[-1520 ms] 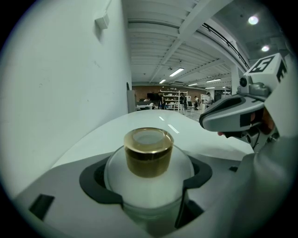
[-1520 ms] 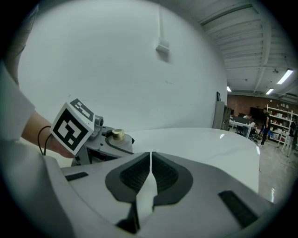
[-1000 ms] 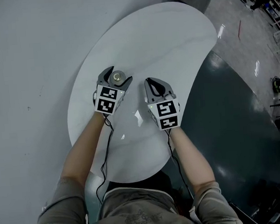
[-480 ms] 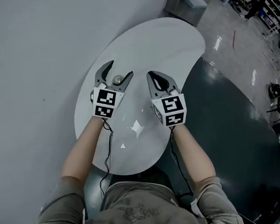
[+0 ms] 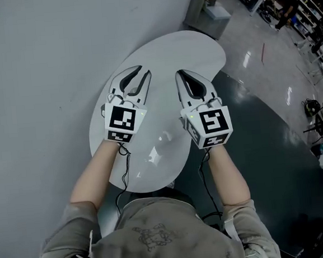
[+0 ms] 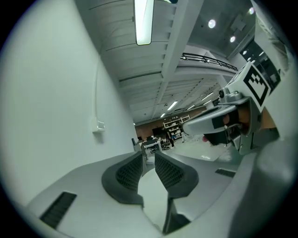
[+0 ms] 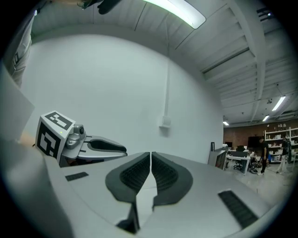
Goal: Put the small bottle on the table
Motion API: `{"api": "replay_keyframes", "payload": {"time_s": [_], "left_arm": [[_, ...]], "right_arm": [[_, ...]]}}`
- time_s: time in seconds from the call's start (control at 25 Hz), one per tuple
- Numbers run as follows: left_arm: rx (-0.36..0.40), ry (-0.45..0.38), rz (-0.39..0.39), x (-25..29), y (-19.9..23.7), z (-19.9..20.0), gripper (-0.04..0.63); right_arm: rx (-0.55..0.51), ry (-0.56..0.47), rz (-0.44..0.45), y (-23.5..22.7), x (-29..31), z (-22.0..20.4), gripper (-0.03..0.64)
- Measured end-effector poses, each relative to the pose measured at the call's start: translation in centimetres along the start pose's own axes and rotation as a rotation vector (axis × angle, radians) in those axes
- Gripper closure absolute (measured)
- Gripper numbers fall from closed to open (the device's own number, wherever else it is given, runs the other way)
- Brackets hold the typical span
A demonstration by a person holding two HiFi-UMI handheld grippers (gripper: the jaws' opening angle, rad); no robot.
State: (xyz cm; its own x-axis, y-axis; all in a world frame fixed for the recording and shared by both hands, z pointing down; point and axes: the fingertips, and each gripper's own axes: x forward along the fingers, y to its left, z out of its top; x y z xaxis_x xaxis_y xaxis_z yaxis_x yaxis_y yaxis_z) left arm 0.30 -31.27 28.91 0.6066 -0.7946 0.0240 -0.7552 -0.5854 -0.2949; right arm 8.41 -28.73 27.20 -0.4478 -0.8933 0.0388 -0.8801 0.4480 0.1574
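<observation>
1. Well, my left gripper (image 5: pixel 144 71), a grey two-jaw tool with a black-and-white marker cube, hangs high above the white kidney-shaped table (image 5: pixel 199 49). Its jaws have just been closing; a narrow gap shows between the pads, and nothing is between them.
2. My matching right gripper (image 5: pixel 179 72) hangs just beside it, over the table's right edge, jaws pressed together on nothing.
3. The small bottle shows in no view. I judge it stands on the table straight below my left gripper, which would hide it from above.
4. So any coming move turns on the vertical: the bottle lies below, its long axis upright, my left hand nearer. The placing looks done.
</observation>
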Motion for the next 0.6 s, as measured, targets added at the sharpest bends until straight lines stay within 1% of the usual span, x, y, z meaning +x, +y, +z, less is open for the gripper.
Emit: {"api": "replay_keyframes", "payload": {"time_s": [0.12,0.2,0.28,0.4,0.52,0.6], "left_arm": [[0.02,-0.04,0.004,-2.7,-0.6,3.4,0.524],[0.008,-0.066,0.005,-4.3,-1.0,4.9,0.532],[-0.012,-0.093,0.0,-5.2,-1.3,6.1,0.536],[-0.021,-0.137,-0.004,-6.7,-2.2,8.1,0.547],[-0.018,-0.181,0.005,-8.7,-3.3,10.4,0.554],[-0.01,-0.19,0.004,-10.0,-4.1,11.2,0.56]], "right_arm": [[-0.041,-0.054,-0.007,1.1,-2.7,3.7,0.584],[-0.073,-0.084,0.014,2.5,-4.2,5.3,0.584],[-0.09,-0.11,0.051,3.7,-5.2,6.1,0.584],[-0.105,-0.137,0.088,5.3,-7.1,7.2,0.584],[-0.099,-0.154,0.096,6.0,-9.4,7.9,0.584],[-0.078,-0.165,0.087,6.4,-10.8,7.9,0.584]]}}
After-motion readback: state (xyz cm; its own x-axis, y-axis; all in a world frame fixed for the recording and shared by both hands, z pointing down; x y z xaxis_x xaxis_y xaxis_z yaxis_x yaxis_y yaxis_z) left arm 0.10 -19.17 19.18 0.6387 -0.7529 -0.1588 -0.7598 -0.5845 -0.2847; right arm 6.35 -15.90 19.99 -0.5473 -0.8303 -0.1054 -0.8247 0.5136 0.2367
